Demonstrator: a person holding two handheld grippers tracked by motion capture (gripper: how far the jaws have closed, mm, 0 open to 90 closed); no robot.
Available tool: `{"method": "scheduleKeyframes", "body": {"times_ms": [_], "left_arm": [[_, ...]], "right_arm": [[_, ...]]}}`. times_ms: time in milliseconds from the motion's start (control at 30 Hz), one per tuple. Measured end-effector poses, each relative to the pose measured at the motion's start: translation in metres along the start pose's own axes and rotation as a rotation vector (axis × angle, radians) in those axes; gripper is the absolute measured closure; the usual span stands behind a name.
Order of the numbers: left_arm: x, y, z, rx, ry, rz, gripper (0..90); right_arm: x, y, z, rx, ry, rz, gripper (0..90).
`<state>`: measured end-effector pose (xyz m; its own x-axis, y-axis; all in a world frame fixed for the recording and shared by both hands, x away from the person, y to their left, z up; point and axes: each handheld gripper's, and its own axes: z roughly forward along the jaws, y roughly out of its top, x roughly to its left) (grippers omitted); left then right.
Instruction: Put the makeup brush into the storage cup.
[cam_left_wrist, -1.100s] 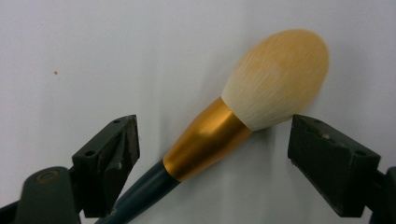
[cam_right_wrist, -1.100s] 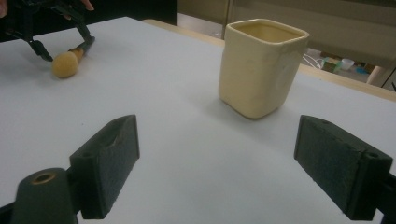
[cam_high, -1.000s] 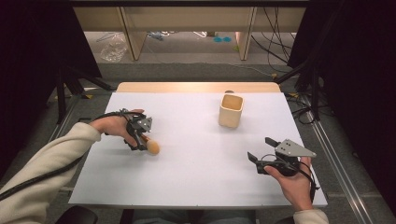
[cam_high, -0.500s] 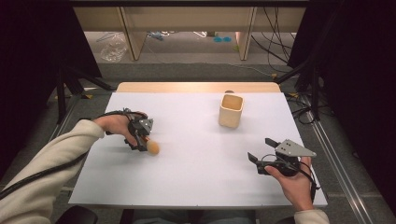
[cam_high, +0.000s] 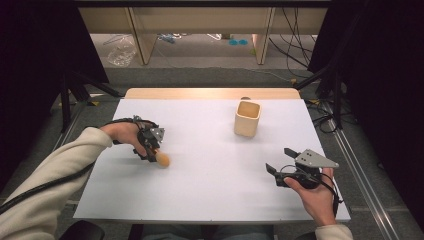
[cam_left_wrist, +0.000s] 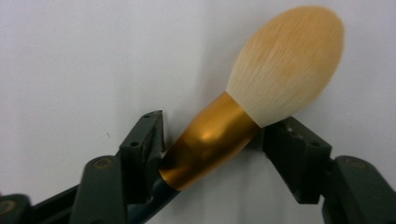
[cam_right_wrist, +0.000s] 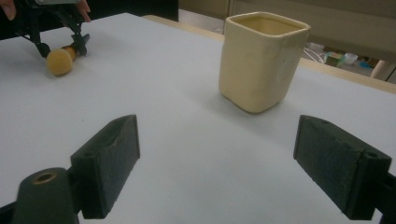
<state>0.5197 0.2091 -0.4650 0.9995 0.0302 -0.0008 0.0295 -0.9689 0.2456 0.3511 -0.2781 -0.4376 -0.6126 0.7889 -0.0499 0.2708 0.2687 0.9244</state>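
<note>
On the table (cam_high: 210, 200), high view: left gripper (cam_high: 152, 150) sits over a brush (cam_high: 162, 159) at the left side; right gripper (cam_high: 277, 172) rests near the right edge, cup (cam_high: 247, 118) well beyond it.

Left gripper view: jaws have just been closing; both pads touch the brush (cam_left_wrist: 243, 116) at its gold ferrule, bristles beyond them.

Right gripper view: jaws spread, nothing between; cup (cam_right_wrist: 261, 60) ahead, brush (cam_right_wrist: 60, 60) far left.

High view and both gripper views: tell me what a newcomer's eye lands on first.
The fluffy orange-tipped makeup brush stands out: it lies at the left of the white table, its gold collar between the jaws of the left gripper, which have just been closing on it. Next comes the cream square cup standing upright toward the far right, with the right gripper open and aimed at it.
</note>
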Motion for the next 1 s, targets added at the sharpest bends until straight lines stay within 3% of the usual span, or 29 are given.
{"method": "scheduleKeyframes", "body": {"times_ms": [133,267,433,567,633,833,1000], "left_arm": [[-0.0012,0.0014,-0.0007,0.01,0.0,0.008,43.2],[-0.0037,0.0024,-0.0012,0.015,-0.002,0.017,48.3],[-0.006,0.002,-0.0023,0.015,-0.005,0.017,56.0],[-0.0078,0.0038,-0.0022,0.028,-0.013,0.007,58.0],[-0.0081,0.0037,-0.0024,0.026,-0.011,0.009,59.5],[-0.0089,0.0054,-0.0023,0.033,-0.012,0.001,62.9],[-0.0088,0.0094,-0.0021,0.066,-0.015,-0.004,63.9]], "right_arm": [[0.0012,0.0002,-0.0014,0.025,0.011,0.024,15.5],[0.0008,0.0005,-0.0019,0.035,0.007,0.017,15.5],[-0.0003,-0.0004,0.0007,0.005,0.002,0.0,15.5],[0.0003,-0.0006,-0.0002,0.026,0.004,0.021,15.5],[-0.001,-0.0006,-0.0005,0.019,0.001,0.005,15.5],[-0.0003,-0.0006,-0.0006,0.028,0.004,0.019,15.5],[-0.0016,-0.0011,-0.0004,0.017,0.004,0.014,15.3]]}}
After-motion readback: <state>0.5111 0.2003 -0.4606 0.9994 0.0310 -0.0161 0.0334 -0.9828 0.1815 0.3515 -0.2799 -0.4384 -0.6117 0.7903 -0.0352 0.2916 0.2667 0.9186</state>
